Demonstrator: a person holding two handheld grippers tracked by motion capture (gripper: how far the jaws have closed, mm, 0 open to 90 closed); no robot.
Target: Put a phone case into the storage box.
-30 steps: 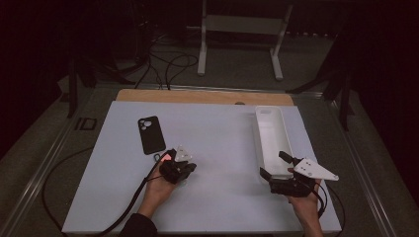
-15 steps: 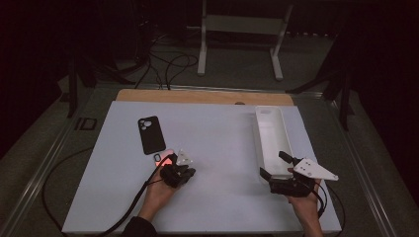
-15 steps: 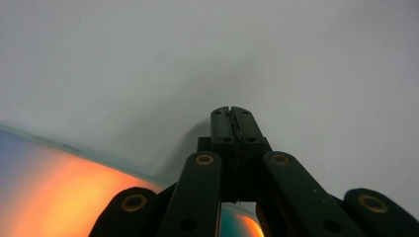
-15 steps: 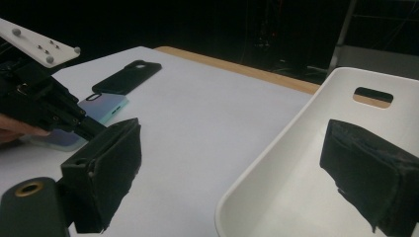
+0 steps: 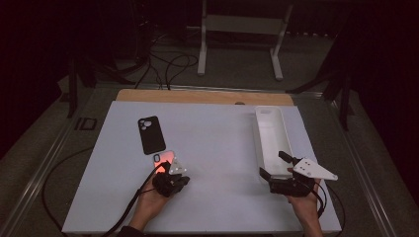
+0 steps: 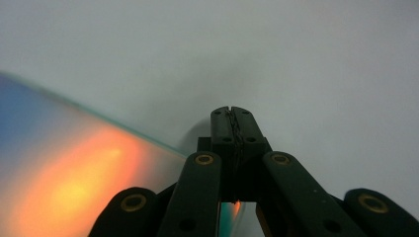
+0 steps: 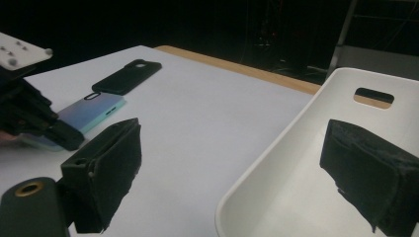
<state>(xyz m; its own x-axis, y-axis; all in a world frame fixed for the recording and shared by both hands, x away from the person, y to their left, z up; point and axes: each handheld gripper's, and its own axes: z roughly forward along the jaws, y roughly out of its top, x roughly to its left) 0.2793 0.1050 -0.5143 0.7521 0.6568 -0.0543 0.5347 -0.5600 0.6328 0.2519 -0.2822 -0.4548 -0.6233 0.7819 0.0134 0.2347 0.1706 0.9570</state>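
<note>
A matte white rectangular tabletop (image 5: 217, 148) is carrying a flat black phone case (image 5: 150, 135) with a camera cut-out near its far left, and just nearer lies a glossy phone (image 5: 165, 159) whose smooth back is glowing orange-pink in the high view and shading from blue to orange in the left gripper view. At the right a long, white, smooth plastic tray (image 5: 271, 136) with rounded corners and a slot handle is lying lengthwise. The left gripper (image 6: 231, 121) is being held low by the left hand (image 5: 148, 205), its ribbed black jaws pressed together with nothing between them, the tips sitting just beside the phone's near edge; whether they are touching it is hard to tell, since the close view is blurred. The right gripper (image 7: 257, 173) is being held by the right hand (image 5: 306, 207), its foam-padded jaws spread wide on either side of the tray's near rim, clasping nothing. Compared with a second ago, the left gripper is sitting slightly nearer the person, while the right gripper, the case and the tray are lying as before.
</note>
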